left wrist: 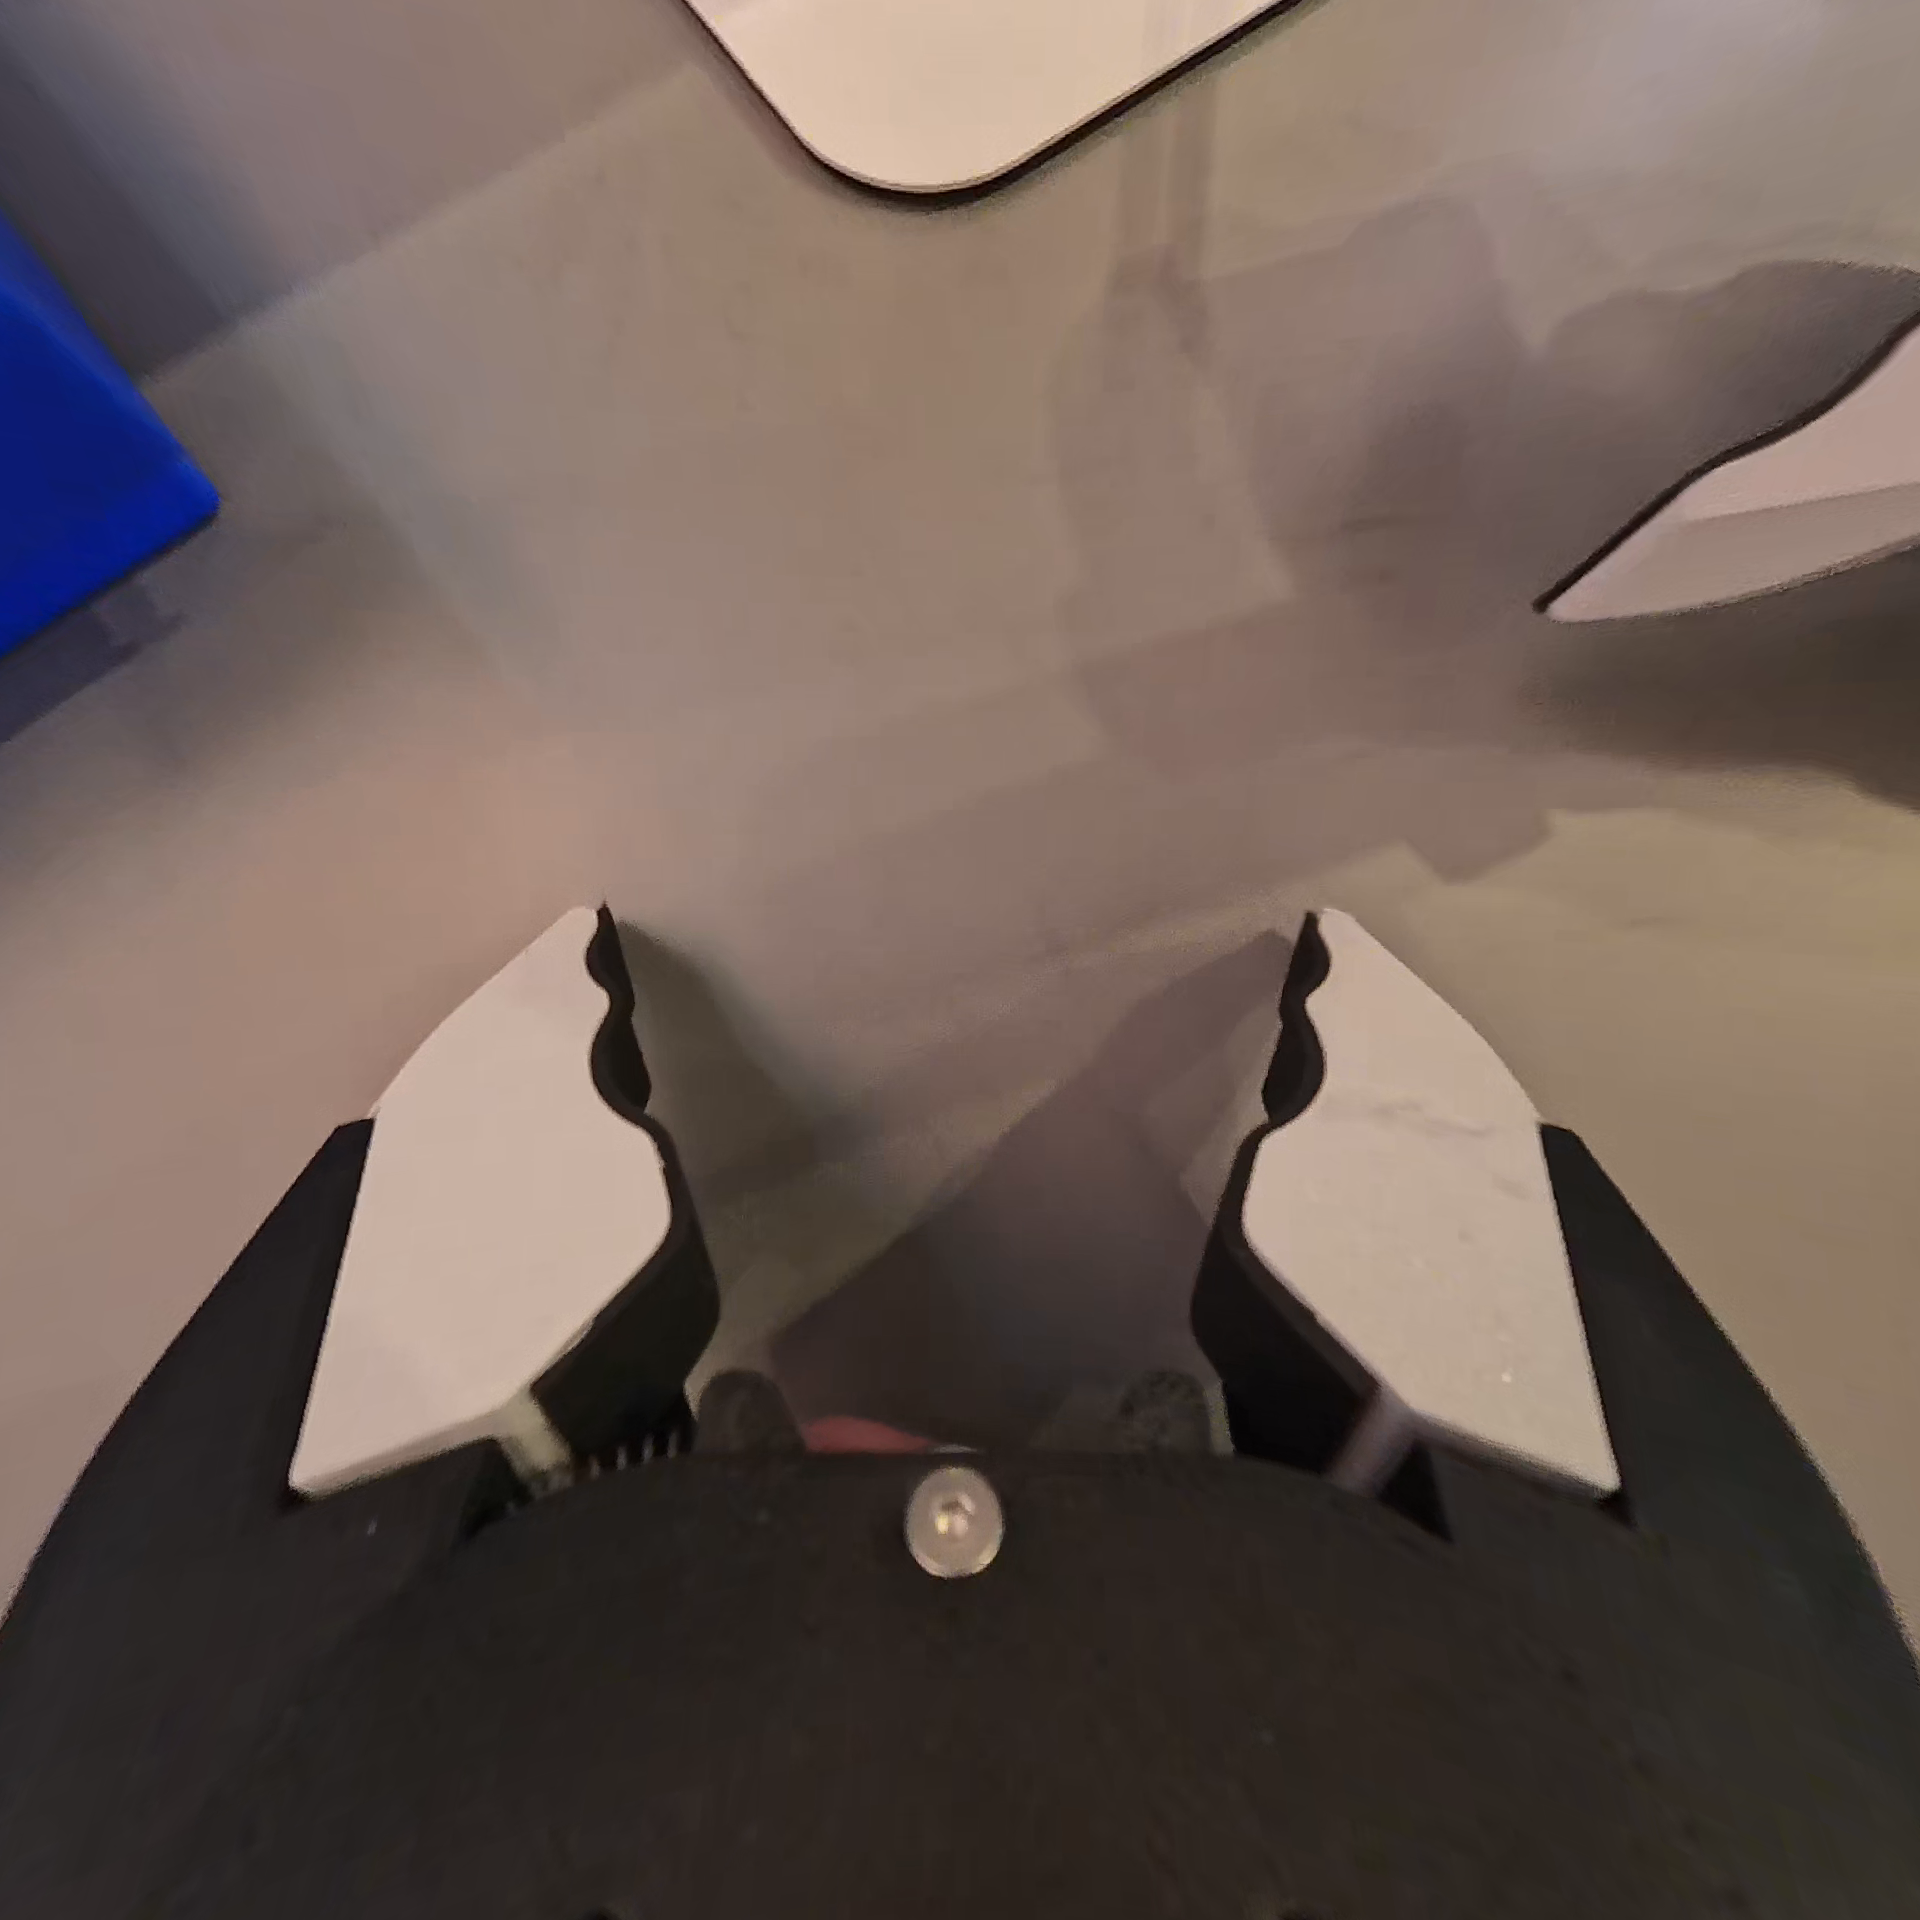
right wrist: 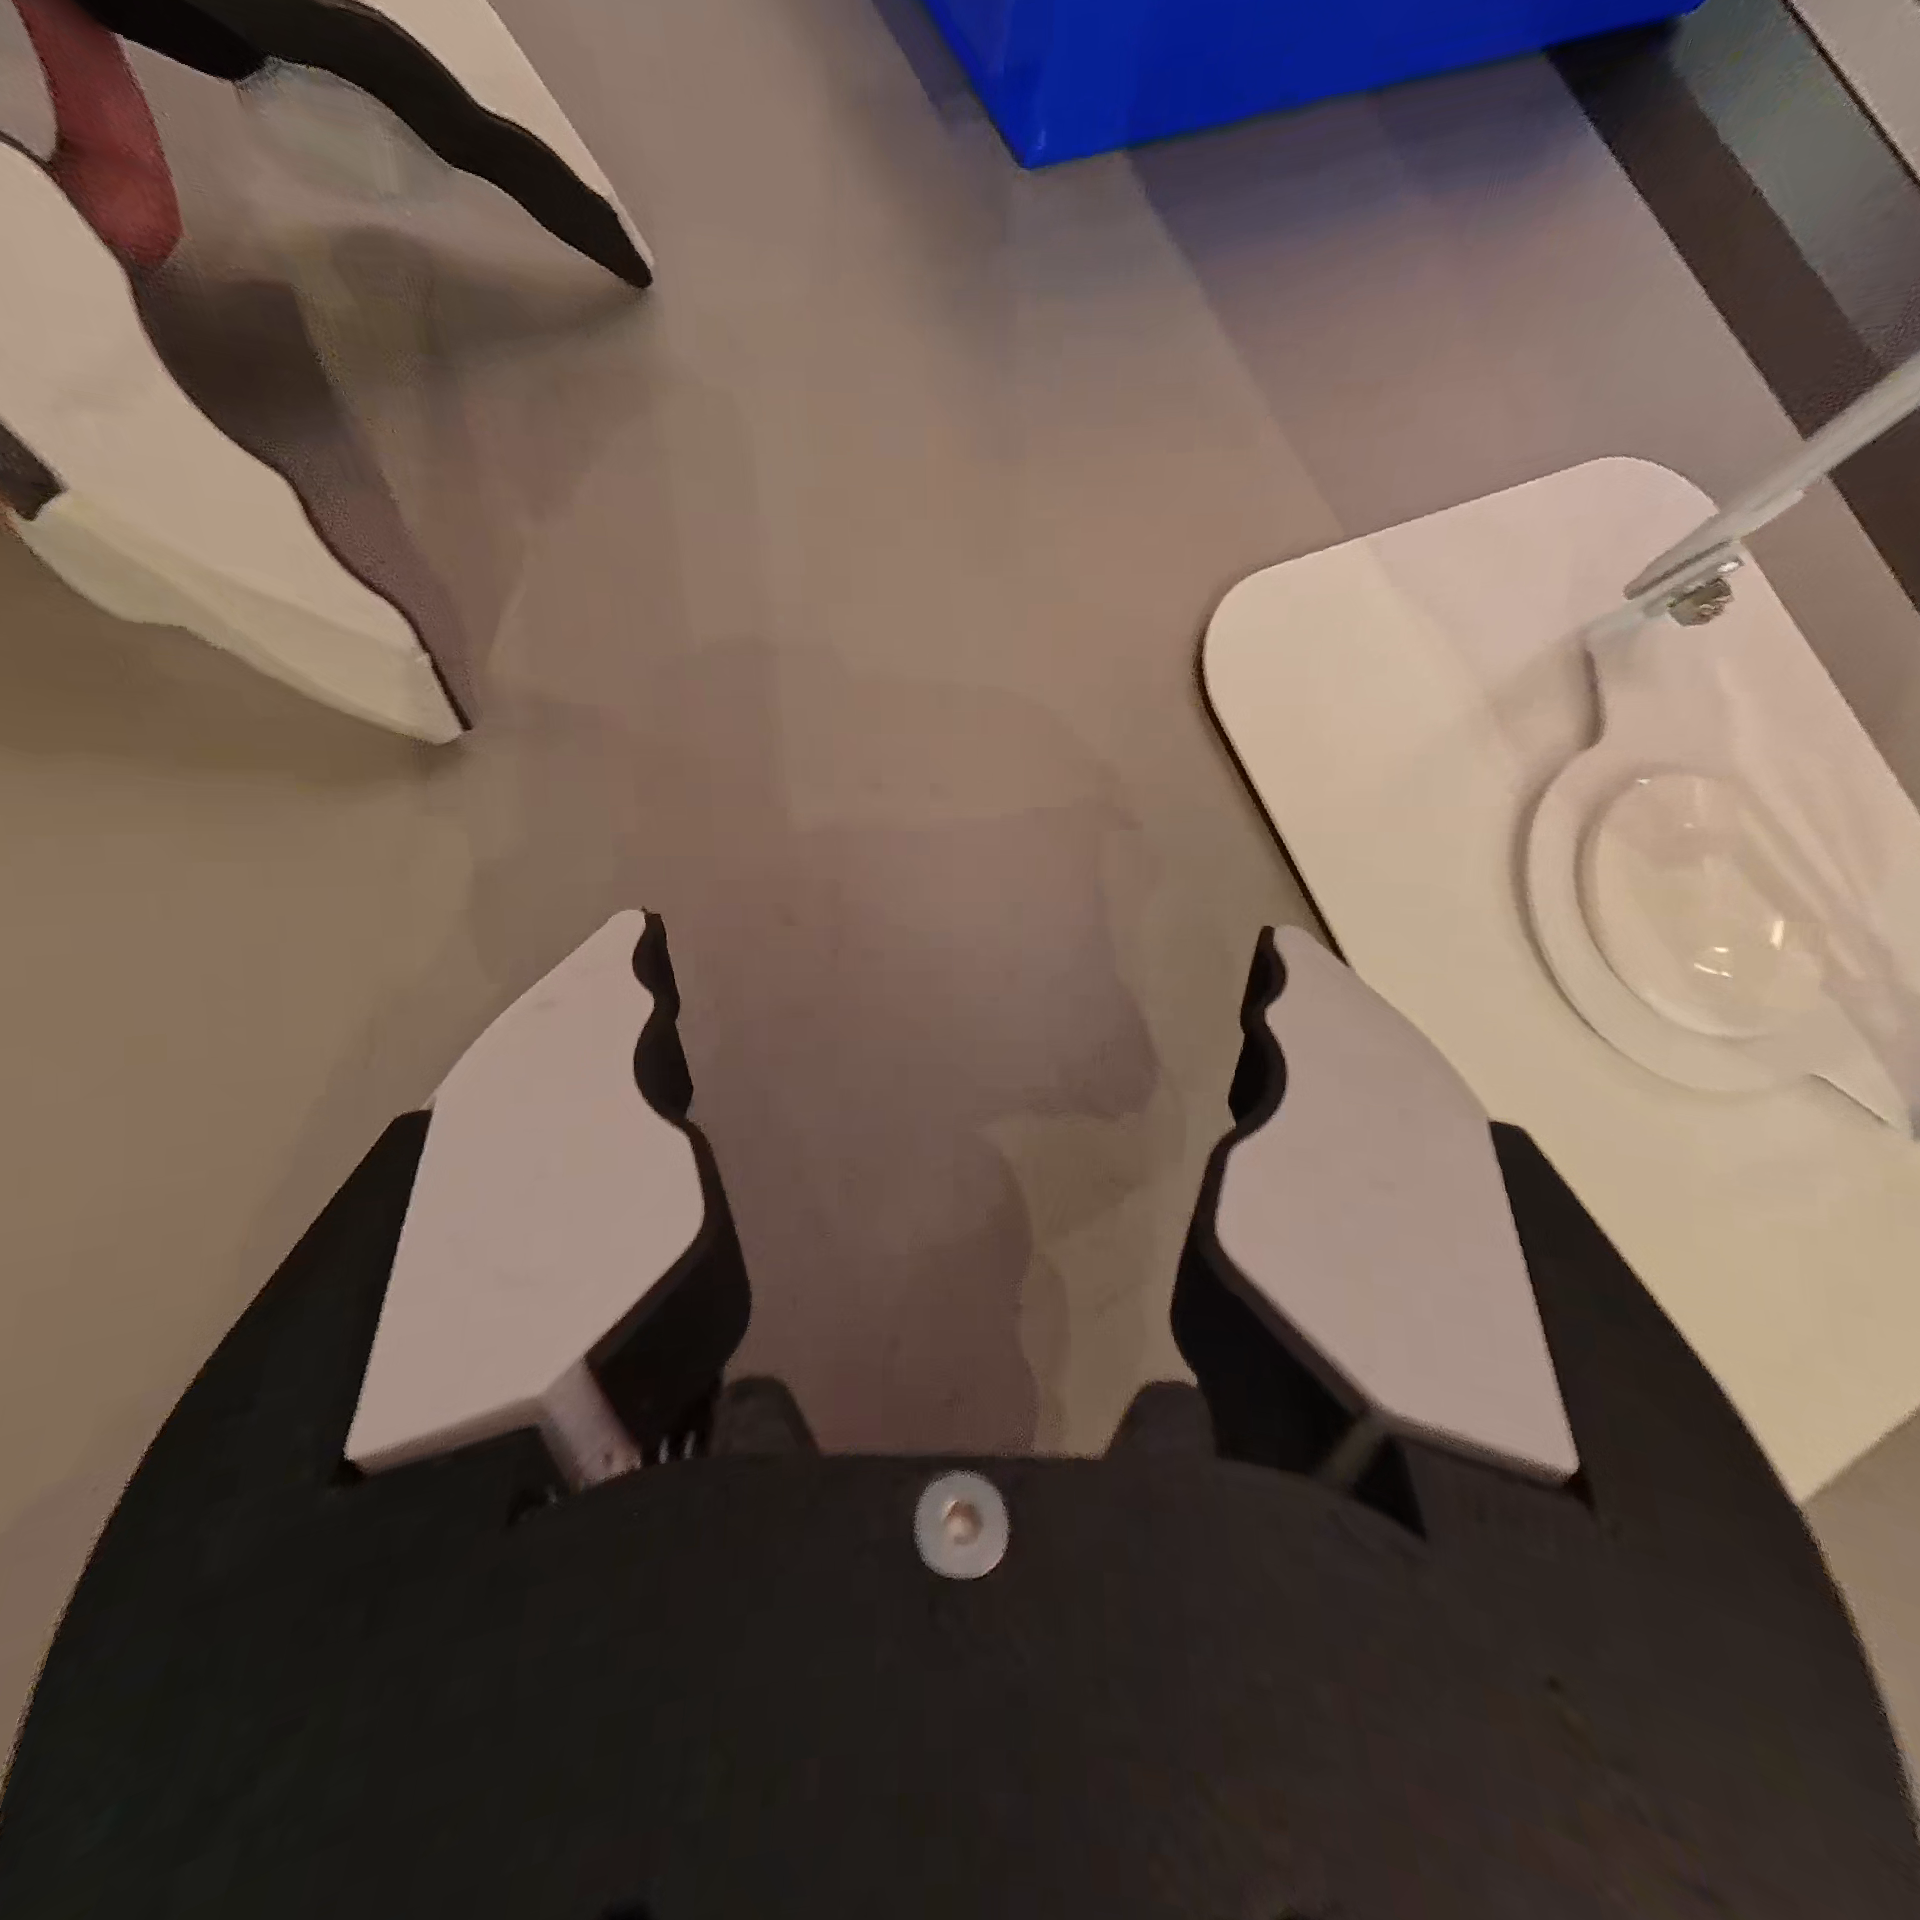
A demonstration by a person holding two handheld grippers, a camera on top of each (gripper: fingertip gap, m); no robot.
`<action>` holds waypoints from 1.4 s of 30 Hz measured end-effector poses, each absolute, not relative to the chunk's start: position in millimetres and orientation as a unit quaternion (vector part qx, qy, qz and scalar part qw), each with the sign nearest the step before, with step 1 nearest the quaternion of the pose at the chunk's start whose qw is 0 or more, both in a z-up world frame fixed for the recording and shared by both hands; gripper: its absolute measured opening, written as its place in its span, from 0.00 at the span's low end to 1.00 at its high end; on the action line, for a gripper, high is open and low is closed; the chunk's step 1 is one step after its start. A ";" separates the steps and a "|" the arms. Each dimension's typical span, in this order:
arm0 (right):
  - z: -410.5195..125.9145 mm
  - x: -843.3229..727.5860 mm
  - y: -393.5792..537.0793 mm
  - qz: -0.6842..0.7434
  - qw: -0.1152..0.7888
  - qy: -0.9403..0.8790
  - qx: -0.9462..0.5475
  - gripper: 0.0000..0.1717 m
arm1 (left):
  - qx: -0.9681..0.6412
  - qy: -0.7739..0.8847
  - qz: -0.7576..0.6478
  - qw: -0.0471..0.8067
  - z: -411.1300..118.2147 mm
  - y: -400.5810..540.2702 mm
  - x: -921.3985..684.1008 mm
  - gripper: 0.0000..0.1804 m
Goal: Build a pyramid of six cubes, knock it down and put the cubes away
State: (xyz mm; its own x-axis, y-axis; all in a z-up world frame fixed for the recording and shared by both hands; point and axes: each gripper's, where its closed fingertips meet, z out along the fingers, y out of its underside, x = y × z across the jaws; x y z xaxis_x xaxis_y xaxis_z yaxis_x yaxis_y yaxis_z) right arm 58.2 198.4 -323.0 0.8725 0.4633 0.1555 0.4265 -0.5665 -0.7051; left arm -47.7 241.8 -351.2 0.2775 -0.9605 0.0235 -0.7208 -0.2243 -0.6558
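Left wrist view: left gripper [left wrist: 956, 920] hangs over bare grey table [left wrist: 727, 623], 2 fingers spread wide with nothing between them, likely readied for a pick. 1 blue box [left wrist: 73, 457] sits at the left edge, probably the store for the cubes; 0 cubes visible. 1 white board corner [left wrist: 966, 94] shows at top, and 1 tip of the right gripper [left wrist: 1745, 520] pokes in from the right. Right wrist view: right gripper [right wrist: 961, 925] also released, 2 fingers apart over empty table, gripping nothing. Left gripper sits up-left, both fingers [right wrist: 312, 582] splayed, so both tools look staged side by side. 1 blue box at top, 1 white board at right carrying 1 clear dome [right wrist: 1694, 914] and 1 clear rod [right wrist: 1766, 488]. Cubes: 0 seen, so their place cannot be told.
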 end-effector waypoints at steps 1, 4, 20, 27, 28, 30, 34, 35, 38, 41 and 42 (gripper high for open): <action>-325.3 55.6 201.4 0.025 0.392 -0.251 -0.885 0.61 | -0.752 0.557 -0.223 0.272 -350.8 241.5 -49.4 0.65; -334.2 50.2 207.5 0.030 0.388 -0.251 -0.886 0.61 | -0.753 0.553 -0.235 0.267 -349.6 240.5 -53.3 0.68; -336.7 82.3 197.2 0.019 0.402 -0.206 -0.892 0.66 | -0.775 0.538 -0.183 0.277 -356.7 256.1 -61.9 0.81; -324.4 106.1 192.4 -0.004 0.425 -0.174 -0.888 0.67 | -0.780 0.531 -0.180 0.278 -356.8 259.3 -61.6 0.81; -323.5 108.6 190.5 -0.005 0.426 -0.168 -0.889 0.67 | -0.781 0.531 -0.182 0.274 -357.3 259.0 -61.5 0.81; -323.2 115.0 185.9 -0.010 0.427 -0.157 -0.891 0.69 | -0.780 0.534 -0.186 0.268 -357.9 258.3 -61.3 0.80; -321.5 127.0 176.1 -0.015 0.437 -0.138 -0.889 0.71 | -0.778 0.537 -0.187 0.266 -358.0 259.1 -60.7 0.80; -322.5 131.1 173.3 -0.019 0.436 -0.132 -0.890 0.72 | -0.778 0.537 -0.186 0.266 -358.0 259.0 -60.2 0.81; -327.3 142.9 164.1 -0.023 0.429 -0.113 -0.896 0.73 | -0.776 0.541 -0.187 0.264 -358.2 259.5 -58.3 0.81; -326.8 152.8 156.4 -0.024 0.431 -0.094 -0.897 0.74 | -0.772 0.547 -0.189 0.262 -358.1 259.6 -55.0 0.81; -326.1 155.3 154.3 -0.025 0.433 -0.089 -0.897 0.74 | -0.770 0.550 -0.190 0.261 -358.1 259.5 -53.9 0.81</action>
